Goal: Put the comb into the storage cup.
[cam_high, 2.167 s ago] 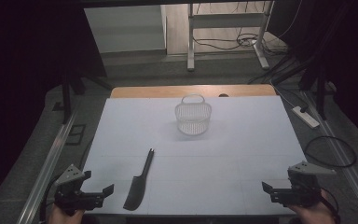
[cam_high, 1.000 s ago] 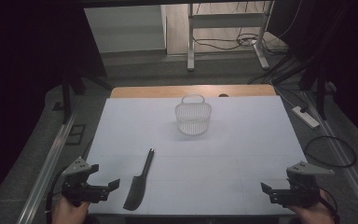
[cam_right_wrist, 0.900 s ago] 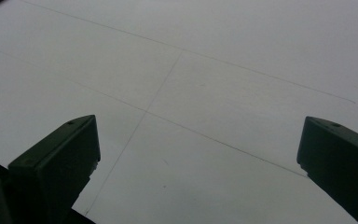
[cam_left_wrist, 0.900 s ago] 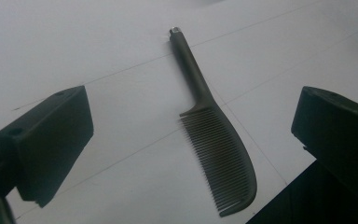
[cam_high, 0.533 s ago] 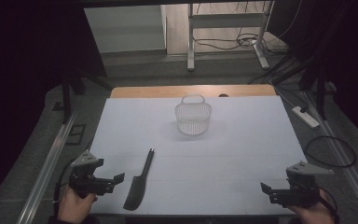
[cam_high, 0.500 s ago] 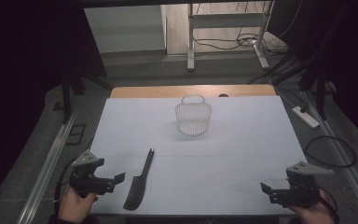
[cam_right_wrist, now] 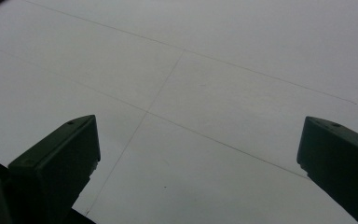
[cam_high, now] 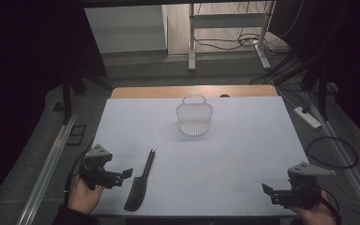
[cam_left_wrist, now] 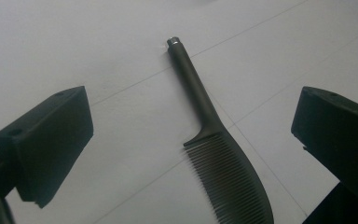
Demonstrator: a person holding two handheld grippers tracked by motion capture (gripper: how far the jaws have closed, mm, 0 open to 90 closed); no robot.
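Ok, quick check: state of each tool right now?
Left tool: open, empty, jaws either side of the black comb without touching it.
Right tool: open, empty, over the bare white table.

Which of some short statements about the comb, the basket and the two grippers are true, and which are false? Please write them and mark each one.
1. The left gripper holds the comb. False: its jaws stand wide open, with the comb lying on the table between and beyond them.
2. The comb is black, with a thin handle. True.
3. The comb lies inside the basket. False: the basket stands apart, farther back on the table, and looks empty.
4. The right gripper is open, over bare table. True.
5. The basket is white, with a handle on top. True.
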